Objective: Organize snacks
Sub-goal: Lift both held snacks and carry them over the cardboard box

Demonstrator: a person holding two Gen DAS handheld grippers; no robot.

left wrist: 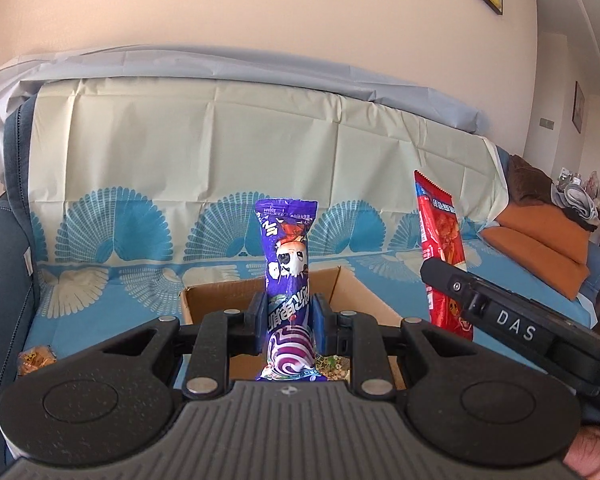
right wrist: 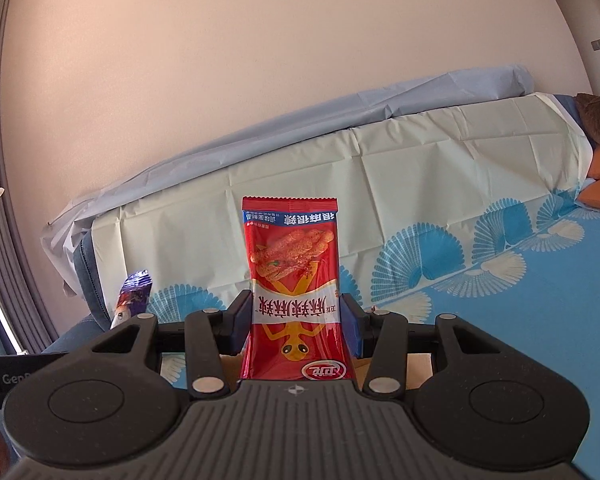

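Note:
My left gripper (left wrist: pixel 287 322) is shut on a purple snack packet (left wrist: pixel 287 260), which stands upright between the blue pads above an open cardboard box (left wrist: pixel 356 296). A speckled snack (left wrist: pixel 332 365) lies inside the box. My right gripper (right wrist: pixel 296 322) is shut on a red spicy-snack packet (right wrist: pixel 294 280), held upright. In the left wrist view the same red packet (left wrist: pixel 442 248) and the right gripper's black body (left wrist: pixel 512 320) show at the right. The purple packet (right wrist: pixel 132 294) peeks in at the left of the right wrist view.
The box sits on a sofa covered with a blue and cream fan-patterned cloth (left wrist: pixel 220 160). A small orange snack (left wrist: pixel 36 360) lies on the cloth at the left. Orange cushions (left wrist: pixel 540 248) lie at the right end. A hand (left wrist: pixel 592 452) shows at the lower right.

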